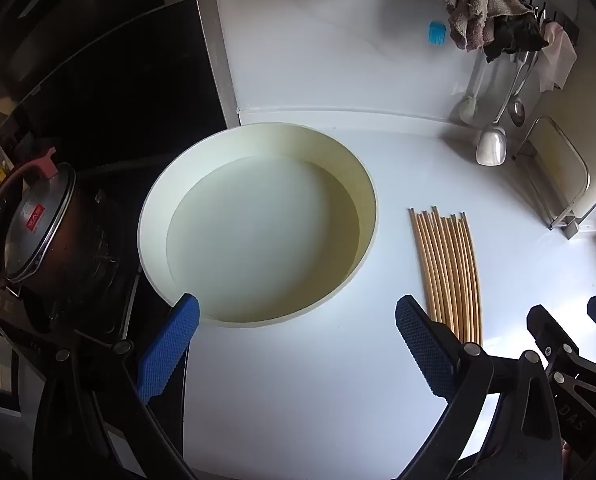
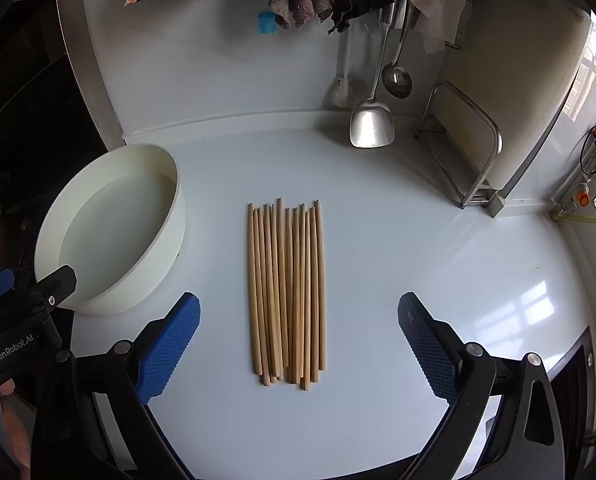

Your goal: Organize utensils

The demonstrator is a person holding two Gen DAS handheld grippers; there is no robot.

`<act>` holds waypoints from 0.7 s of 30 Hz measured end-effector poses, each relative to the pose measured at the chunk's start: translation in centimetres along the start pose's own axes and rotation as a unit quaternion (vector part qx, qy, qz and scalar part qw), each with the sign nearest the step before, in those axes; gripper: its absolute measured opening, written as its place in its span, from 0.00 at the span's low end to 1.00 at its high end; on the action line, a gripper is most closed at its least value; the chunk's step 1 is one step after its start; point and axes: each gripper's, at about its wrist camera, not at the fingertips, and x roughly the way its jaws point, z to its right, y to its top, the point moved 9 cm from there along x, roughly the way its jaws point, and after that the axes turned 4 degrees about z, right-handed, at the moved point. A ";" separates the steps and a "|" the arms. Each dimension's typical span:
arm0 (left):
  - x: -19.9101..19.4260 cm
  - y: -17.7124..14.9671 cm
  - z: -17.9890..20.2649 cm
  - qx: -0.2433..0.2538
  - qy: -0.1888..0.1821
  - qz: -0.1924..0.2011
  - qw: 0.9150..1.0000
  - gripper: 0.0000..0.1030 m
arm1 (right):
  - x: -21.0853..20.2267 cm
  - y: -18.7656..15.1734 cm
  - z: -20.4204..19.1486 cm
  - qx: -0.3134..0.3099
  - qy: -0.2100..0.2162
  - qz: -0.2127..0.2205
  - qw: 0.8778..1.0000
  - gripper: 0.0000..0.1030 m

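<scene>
Two pairs of tongs, left tongs (image 1: 297,314) and right tongs (image 2: 298,314), are hovering spread wide and empty over a white counter (image 2: 437,248), where wooden chopsticks (image 2: 286,292) are lying bundled beside a cream basin (image 2: 110,224), seemingly awaiting collection.

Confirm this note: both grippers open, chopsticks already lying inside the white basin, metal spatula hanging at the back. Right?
Not quite. The chopsticks lie on the counter beside the white basin, not inside it, as the right wrist view shows. Both grippers are open, and the metal spatula hangs at the back.
</scene>
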 end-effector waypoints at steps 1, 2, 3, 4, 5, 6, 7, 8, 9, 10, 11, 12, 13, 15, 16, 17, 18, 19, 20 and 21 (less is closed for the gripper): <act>0.0 0.0 0.0 0.000 0.000 0.001 1.000 0.94 | 0.0 0.0 0.0 0.000 0.000 0.000 1.000 0.92; 0.0 0.0 0.0 0.000 0.000 0.001 1.000 0.94 | 0.0 0.0 0.0 0.000 0.000 0.000 1.000 0.92; 0.0 0.0 0.0 0.000 0.000 0.000 1.000 0.94 | -0.1 0.0 0.0 0.001 0.001 0.001 1.000 0.92; 0.0 0.0 0.0 -0.001 0.000 0.000 1.000 0.94 | -0.1 0.1 0.0 0.001 0.002 0.000 1.000 0.92; 0.0 0.0 0.0 -0.001 0.000 0.000 1.000 0.94 | -0.1 0.1 0.1 0.000 0.002 0.001 1.000 0.92; 0.0 0.0 0.0 -0.001 0.000 0.001 1.000 0.94 | -0.1 0.1 0.1 0.000 0.002 0.001 1.000 0.92; 0.0 0.0 0.0 -0.001 0.000 0.001 1.000 0.94 | -0.1 0.1 0.1 0.000 0.002 0.001 1.000 0.92; 0.0 0.1 0.1 -0.001 0.000 0.001 1.000 0.94 | -0.1 0.1 0.1 0.000 0.002 0.001 1.000 0.92; 0.0 0.1 0.1 -0.001 0.000 0.001 1.000 0.94 | -0.2 0.1 0.1 -0.001 0.001 0.002 1.000 0.92; 0.0 0.1 0.2 -0.001 -0.001 0.001 1.000 0.94 | -0.2 0.2 0.1 -0.001 0.001 0.002 1.000 0.92; 0.0 0.1 0.2 -0.001 -0.001 0.000 1.000 0.94 | -0.2 0.2 0.2 0.000 0.001 0.002 1.000 0.92; 0.0 0.0 0.0 -0.001 -0.002 0.001 1.000 0.94 | -0.2 0.3 0.2 -0.001 0.001 0.003 1.000 0.92; 0.0 0.0 0.1 -0.001 -0.002 0.000 1.000 0.94 | -0.2 0.3 0.2 -0.001 0.001 0.003 1.000 0.92; 0.0 0.0 0.1 -0.001 -0.003 0.000 1.000 0.94 | -0.2 0.4 0.3 -0.001 0.001 0.003 1.000 0.92; 0.0 0.0 0.1 -0.001 -0.003 0.000 1.000 0.94 | -0.2 0.5 0.3 -0.002 0.001 0.002 1.000 0.92; 0.0 0.0 0.1 -0.001 -0.003 0.000 1.000 0.94 | -0.2 0.6 0.3 -0.002 0.001 0.003 1.000 0.92; 0.0 0.0 0.1 -0.001 -0.003 -0.001 1.000 0.94 | -0.3 0.3 0.2 -0.002 0.000 0.003 1.000 0.92; 0.1 0.0 0.2 -0.001 -0.004 -0.002 1.000 0.94 | -0.4 0.1 0.1 -0.002 0.000 0.003 1.000 0.92; 0.1 -0.1 0.2 0.000 -0.004 -0.002 1.000 0.94 | -0.4 0.1 0.1 -0.002 0.000 0.003 1.000 0.92; 0.1 -0.1 0.3 0.001 -0.004 -0.003 1.000 0.94 | -0.4 0.1 0.1 -0.002 0.000 0.003 1.000 0.92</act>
